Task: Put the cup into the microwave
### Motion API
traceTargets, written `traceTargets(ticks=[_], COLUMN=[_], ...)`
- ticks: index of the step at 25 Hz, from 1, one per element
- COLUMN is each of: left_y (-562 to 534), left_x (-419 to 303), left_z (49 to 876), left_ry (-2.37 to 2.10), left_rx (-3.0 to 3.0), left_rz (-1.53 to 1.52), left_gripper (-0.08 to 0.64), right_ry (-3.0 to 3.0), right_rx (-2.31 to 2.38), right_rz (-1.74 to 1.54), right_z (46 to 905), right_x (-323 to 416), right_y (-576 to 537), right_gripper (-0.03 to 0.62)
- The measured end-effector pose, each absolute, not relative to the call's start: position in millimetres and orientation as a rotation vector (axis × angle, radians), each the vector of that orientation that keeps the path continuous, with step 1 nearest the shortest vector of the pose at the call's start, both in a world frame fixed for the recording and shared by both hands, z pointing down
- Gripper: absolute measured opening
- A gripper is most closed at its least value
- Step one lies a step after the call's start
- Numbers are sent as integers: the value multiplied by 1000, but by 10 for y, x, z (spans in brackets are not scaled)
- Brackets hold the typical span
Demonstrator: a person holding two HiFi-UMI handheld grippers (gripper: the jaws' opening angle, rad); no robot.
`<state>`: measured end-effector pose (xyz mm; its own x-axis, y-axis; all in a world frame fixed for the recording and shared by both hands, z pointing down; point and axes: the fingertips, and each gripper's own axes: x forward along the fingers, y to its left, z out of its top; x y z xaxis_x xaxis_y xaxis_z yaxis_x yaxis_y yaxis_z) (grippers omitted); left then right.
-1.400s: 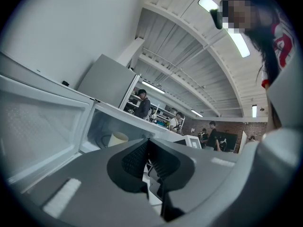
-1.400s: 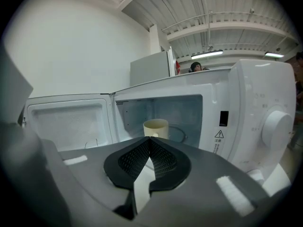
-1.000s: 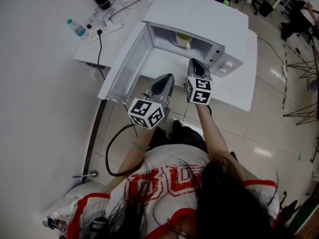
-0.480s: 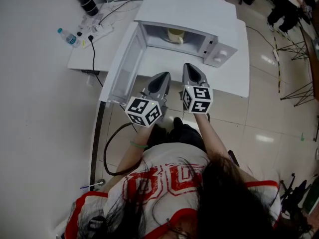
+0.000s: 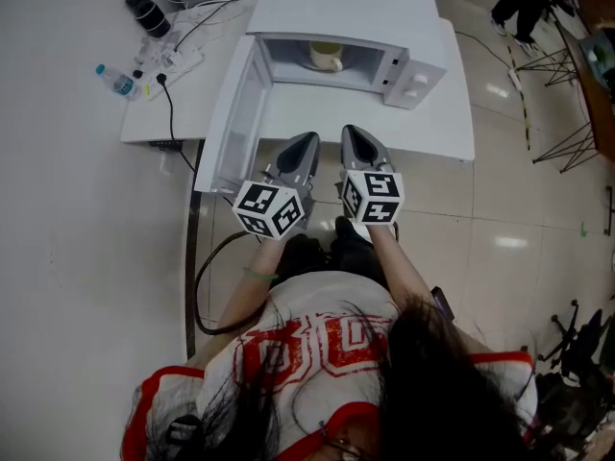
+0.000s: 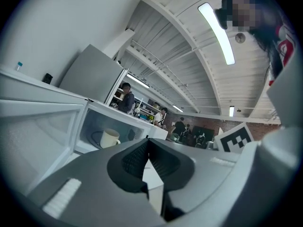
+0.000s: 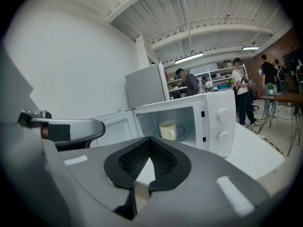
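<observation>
The person holds the left arm (image 5: 248,296) and the right arm (image 5: 402,269) out in front, elbows bent. The left gripper (image 5: 302,145) and the right gripper (image 5: 353,136) sit side by side, close but not touching, and both point forward. Each one's jaws are pressed together, with nothing between them.

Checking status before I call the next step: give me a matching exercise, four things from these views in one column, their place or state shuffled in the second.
1 cup
2 microwave door
3 right tool
4 water bottle

A swung open
B on the side table
C inside the microwave
D shut, holding nothing

Pairs: 1-C, 2-A, 3-D, 4-B
</observation>
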<state>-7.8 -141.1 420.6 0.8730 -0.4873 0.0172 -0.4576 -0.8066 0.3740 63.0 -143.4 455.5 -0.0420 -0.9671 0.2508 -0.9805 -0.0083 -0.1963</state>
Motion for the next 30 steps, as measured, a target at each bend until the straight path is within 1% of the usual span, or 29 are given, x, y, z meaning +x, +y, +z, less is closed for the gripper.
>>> traceTargets(ticks=[13,30], left_y=[-1202,-1289], left_x=[-289,-446], left_z=[4258,4288], left_ry=[-569,-596], left_rx=[2706,2681], left_rz=[-82,-102], left_gripper=[-3,-3], right_ry=[-2102,-2095], right_rx=[2258,2245], right_rz=[482,478], right_z=[4530,4527], right_x=[412,266], right_y=[-1122,-1138], right_gripper=[2,2])
